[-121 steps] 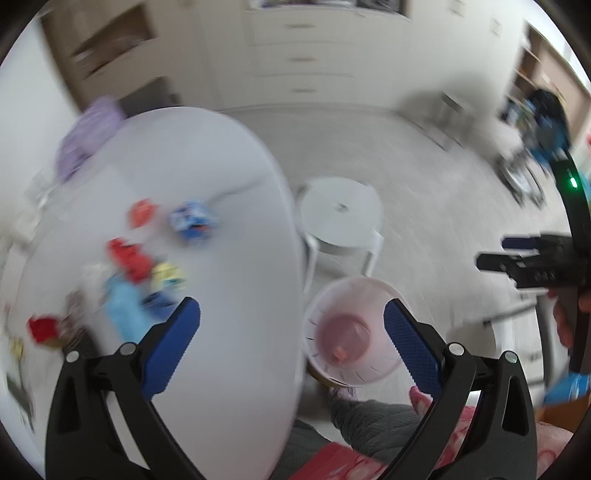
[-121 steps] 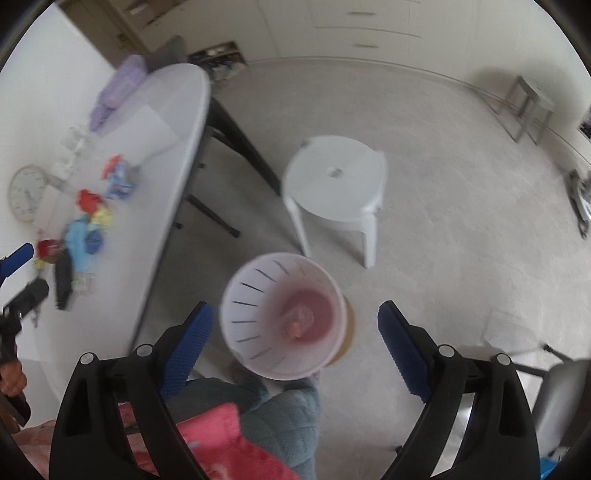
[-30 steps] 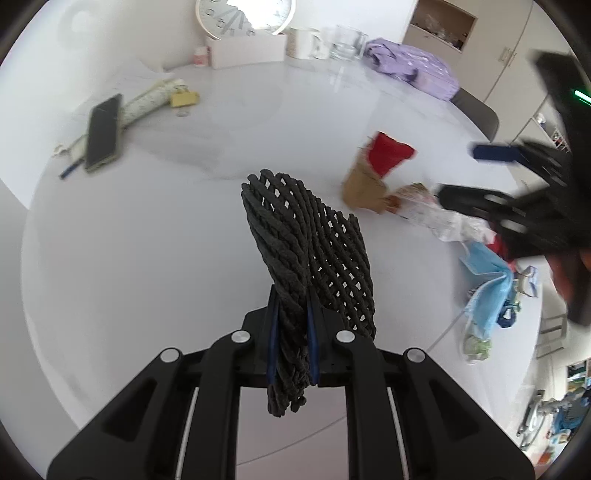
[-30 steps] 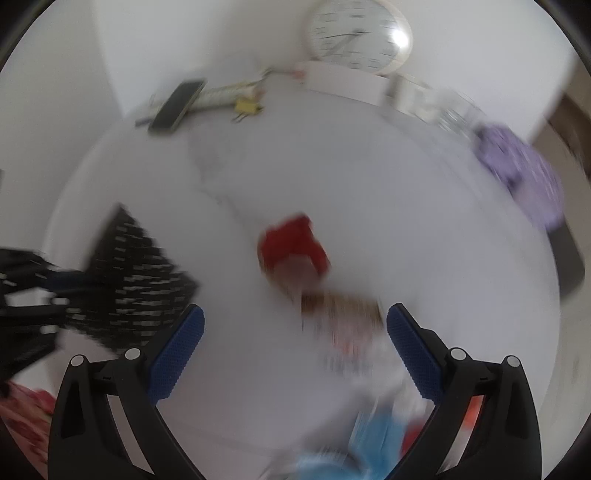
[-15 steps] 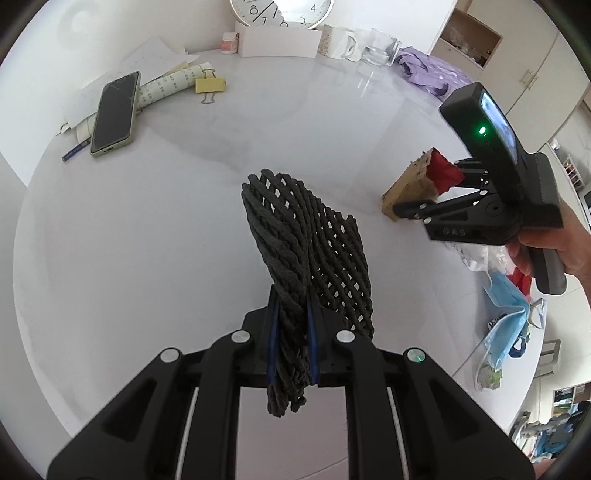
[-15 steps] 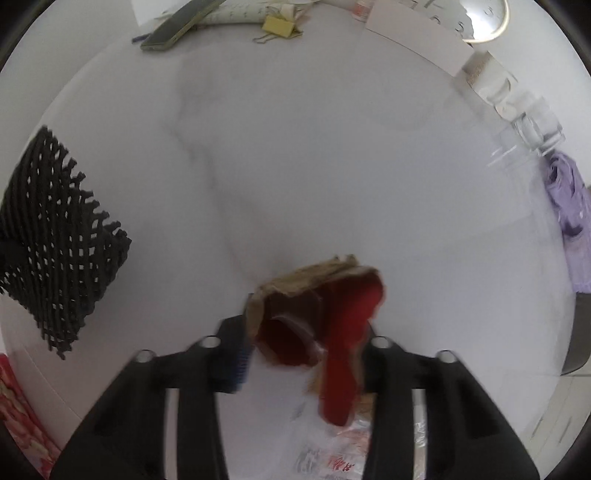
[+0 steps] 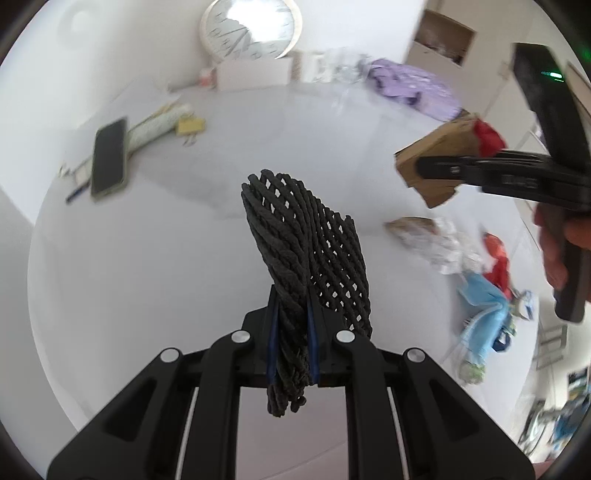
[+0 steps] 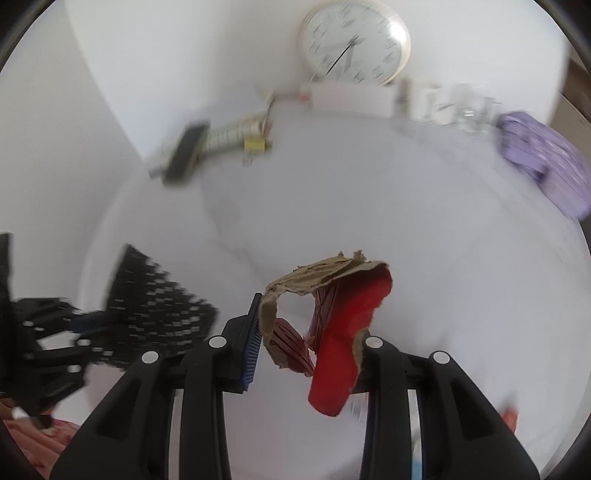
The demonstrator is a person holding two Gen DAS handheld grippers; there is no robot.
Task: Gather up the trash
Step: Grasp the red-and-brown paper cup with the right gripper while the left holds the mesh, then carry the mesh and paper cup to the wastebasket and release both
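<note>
My left gripper point(image 7: 291, 332) is shut on a black foam net sleeve point(image 7: 306, 240) and holds it above the white table point(image 7: 147, 258). My right gripper point(image 8: 306, 343) is shut on a torn brown-and-red paper wrapper point(image 8: 332, 306), lifted off the table; it also shows in the left wrist view point(image 7: 443, 158), up at the right. More trash lies on the table's right side: a crumpled clear wrapper point(image 7: 439, 240), a red scrap point(image 7: 498, 258) and a blue plastic bag point(image 7: 484, 317). The net sleeve also shows blurred in the right wrist view point(image 8: 155, 306).
A phone point(image 7: 109, 158), rolled paper point(image 7: 155, 125) and a yellow binder clip point(image 7: 190, 127) lie at the back left. A wall clock point(image 7: 251, 27), a white box point(image 7: 255, 75), glasses and a purple bag point(image 7: 413, 88) stand along the far edge.
My right gripper has lifted the brown-and-red wrapper up off the table. My left gripper still holds the net sleeve and has tilted up slightly.
</note>
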